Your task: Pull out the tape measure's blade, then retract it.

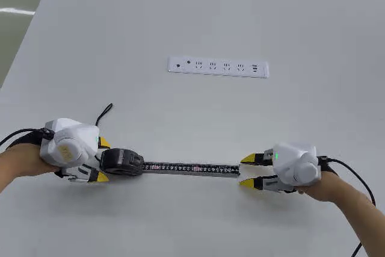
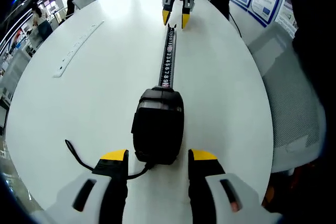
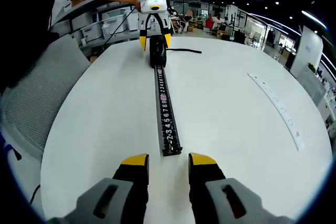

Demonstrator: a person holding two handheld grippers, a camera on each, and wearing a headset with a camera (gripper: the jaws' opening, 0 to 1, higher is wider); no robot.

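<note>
The tape measure (image 1: 122, 162) lies on the white counter (image 1: 180, 16) with its blade (image 1: 189, 168) pulled out flat across the surface. My left tool (image 1: 102, 161) sits at the back of the case, jaws spread wide to either side of it, with a sliver of gap showing in the left gripper view. My right tool (image 1: 248, 171) waits at the blade's far tip, jaws also apart and not touching it. A power strip (image 1: 218, 67) lies well beyond the blade.

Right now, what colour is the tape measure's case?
The tape measure's case is black; the left gripper view shows it best.
</note>
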